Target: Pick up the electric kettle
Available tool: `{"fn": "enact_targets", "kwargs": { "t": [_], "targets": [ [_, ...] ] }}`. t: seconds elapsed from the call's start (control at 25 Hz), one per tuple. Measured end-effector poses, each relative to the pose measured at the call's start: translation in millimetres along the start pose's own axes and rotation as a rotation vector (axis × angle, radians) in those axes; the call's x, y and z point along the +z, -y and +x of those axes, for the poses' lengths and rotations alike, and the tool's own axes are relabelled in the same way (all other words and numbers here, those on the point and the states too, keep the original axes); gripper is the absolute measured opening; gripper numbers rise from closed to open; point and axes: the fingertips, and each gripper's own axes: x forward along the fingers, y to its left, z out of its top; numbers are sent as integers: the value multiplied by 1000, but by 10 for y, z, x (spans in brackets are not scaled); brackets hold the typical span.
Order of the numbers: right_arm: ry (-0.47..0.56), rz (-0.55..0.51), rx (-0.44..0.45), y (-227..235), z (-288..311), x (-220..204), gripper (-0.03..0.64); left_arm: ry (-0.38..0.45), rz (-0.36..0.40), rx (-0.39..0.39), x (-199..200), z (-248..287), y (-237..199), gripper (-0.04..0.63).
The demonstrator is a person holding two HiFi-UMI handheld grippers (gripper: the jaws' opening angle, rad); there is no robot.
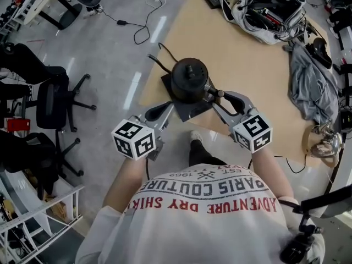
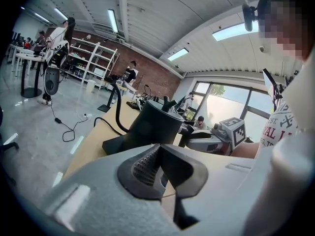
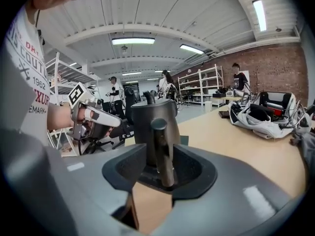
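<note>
A black electric kettle [image 1: 190,80] stands on its dark base [image 1: 190,113] at the near edge of the tan table [image 1: 247,59]. In the right gripper view its upright handle [image 3: 161,151] stands between the jaws of my right gripper [image 3: 160,168], with a gap on either side; the gripper is open. From the head view my right gripper [image 1: 216,95] is at the kettle's right side. My left gripper [image 1: 165,110] is shut and empty, just left of the base. In the left gripper view the kettle [image 2: 155,124] rises beyond the closed fingertips.
An open case of cables [image 1: 269,7] and a grey cloth [image 1: 313,81] lie on the table's far and right parts. The kettle's black cord [image 1: 157,59] trails off the left edge. Office chairs [image 1: 55,100] stand on the floor to the left.
</note>
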Motion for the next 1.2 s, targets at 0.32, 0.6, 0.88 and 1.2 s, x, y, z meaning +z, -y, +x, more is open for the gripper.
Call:
{"fn": "enact_targets", "kwargs": {
  "t": [0.32, 0.6, 0.88, 1.2],
  "targets": [
    [16, 25, 22, 10, 38, 18, 125, 25, 40, 18, 251, 16, -222, 2],
    [9, 1, 80, -31, 50, 5, 109, 52, 100, 73, 443, 127, -546, 2],
    [-4, -1, 116, -61, 52, 10, 110, 76, 165, 123, 658, 259, -850, 50],
    [1, 15, 113, -75, 47, 21, 114, 75, 194, 133, 766, 415, -945, 94]
  ]
}}
